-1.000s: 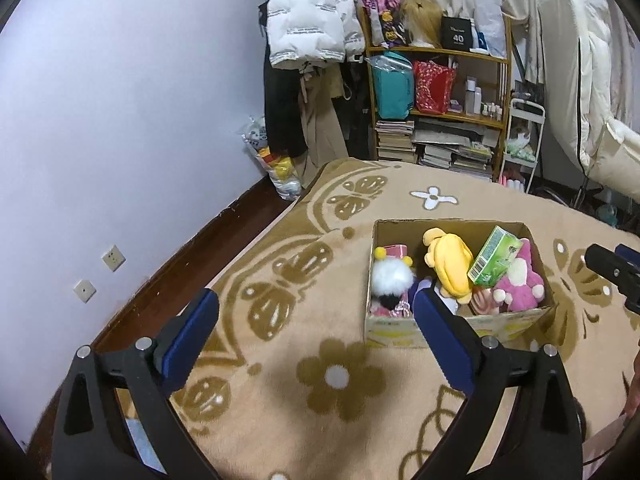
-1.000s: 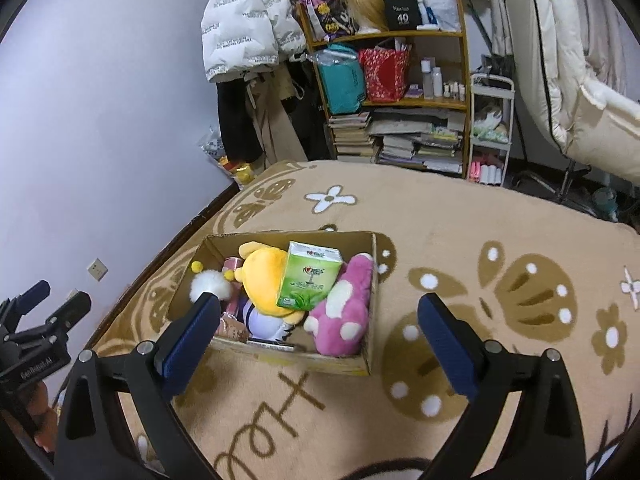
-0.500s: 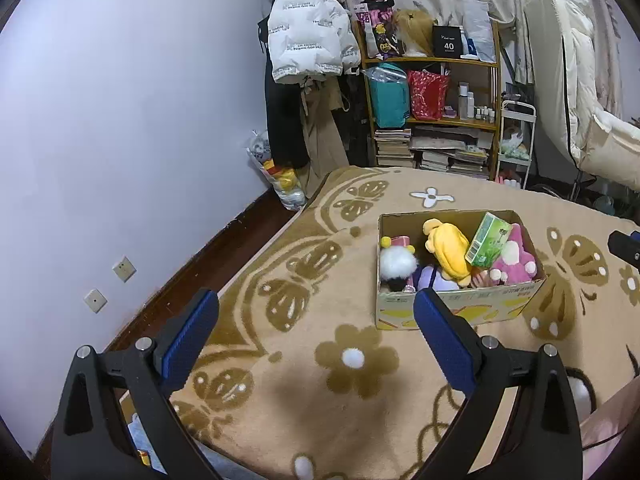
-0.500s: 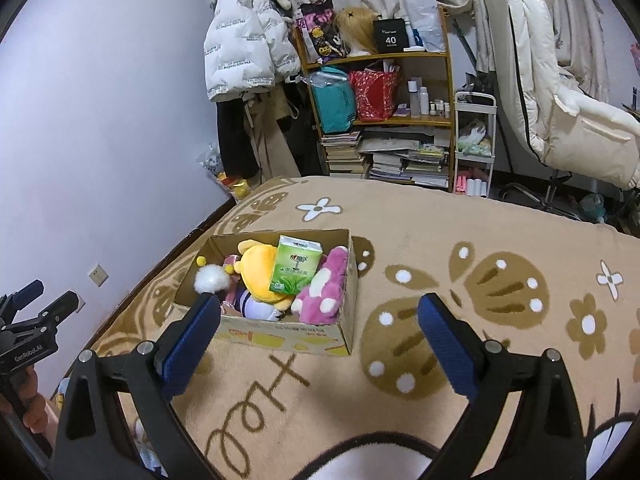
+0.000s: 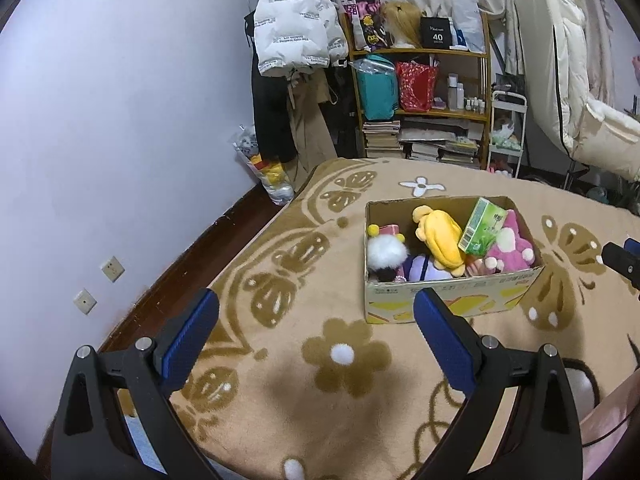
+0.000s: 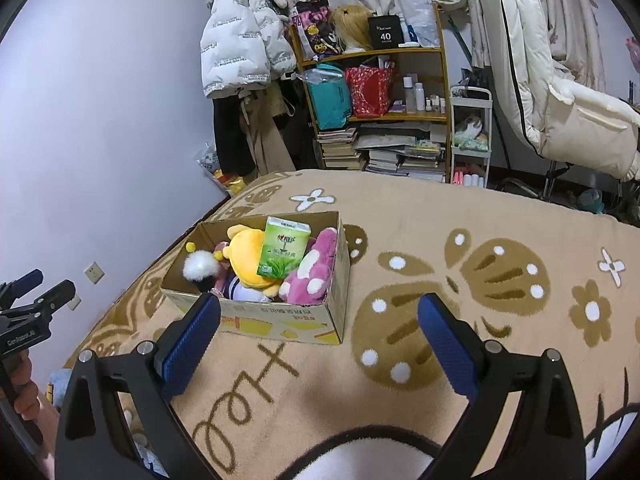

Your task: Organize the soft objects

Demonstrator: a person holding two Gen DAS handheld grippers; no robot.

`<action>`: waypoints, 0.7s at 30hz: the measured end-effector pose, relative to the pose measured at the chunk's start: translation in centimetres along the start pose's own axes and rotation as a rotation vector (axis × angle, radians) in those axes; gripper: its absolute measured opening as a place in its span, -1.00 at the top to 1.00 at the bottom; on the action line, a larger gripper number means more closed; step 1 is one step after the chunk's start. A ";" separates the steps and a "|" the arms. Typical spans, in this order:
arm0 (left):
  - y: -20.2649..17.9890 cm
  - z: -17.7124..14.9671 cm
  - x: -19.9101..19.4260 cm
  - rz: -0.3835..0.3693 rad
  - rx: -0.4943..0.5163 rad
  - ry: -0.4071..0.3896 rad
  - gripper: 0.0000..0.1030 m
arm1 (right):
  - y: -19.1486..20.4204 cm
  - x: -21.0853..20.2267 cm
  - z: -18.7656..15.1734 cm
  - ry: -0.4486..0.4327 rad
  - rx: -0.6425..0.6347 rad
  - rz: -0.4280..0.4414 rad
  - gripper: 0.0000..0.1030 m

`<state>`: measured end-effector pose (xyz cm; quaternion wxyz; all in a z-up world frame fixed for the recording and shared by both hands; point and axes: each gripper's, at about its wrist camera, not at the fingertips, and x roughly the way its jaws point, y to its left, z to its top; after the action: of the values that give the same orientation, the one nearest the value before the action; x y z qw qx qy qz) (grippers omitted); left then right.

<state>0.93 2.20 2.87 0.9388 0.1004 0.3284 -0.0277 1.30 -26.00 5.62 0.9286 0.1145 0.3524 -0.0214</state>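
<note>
At the bottom of each wrist view, the left gripper (image 5: 316, 312) and right gripper (image 6: 319, 316) hung spread wide and empty over the patterned blanket (image 6: 460, 376). Beyond them, mid-frame, the cardboard box (image 6: 280, 318) sat packed with a yellow plush (image 6: 246, 258), a pink plush (image 6: 310, 274), a white pompom toy (image 6: 200, 266) and a green tissue pack (image 6: 282, 252) propped upright on top. Nothing soft lay loose on the blanket; the sorting looked nearly done. A sensible finish would be pressing that pack flatter from directly above, jaws kept wide.
</note>
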 end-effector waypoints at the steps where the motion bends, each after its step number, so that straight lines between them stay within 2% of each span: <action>1: -0.2 0.0 0.1 0.005 0.006 0.000 -0.89 | -0.1 0.2 -0.2 0.010 0.003 -0.004 -1.00; 6: -0.8 -0.2 0.6 0.011 0.028 0.002 -0.89 | -0.7 1.6 -0.9 0.064 0.035 0.005 -1.00; 21: -1.8 -0.6 1.9 0.010 0.067 0.025 -0.89 | -0.5 1.6 -1.0 0.038 0.005 -0.026 -1.00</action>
<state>1.81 0.60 0.92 0.9309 0.1335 0.3385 -0.0329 1.82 -26.20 3.70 0.9210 0.1125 0.3716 -0.0320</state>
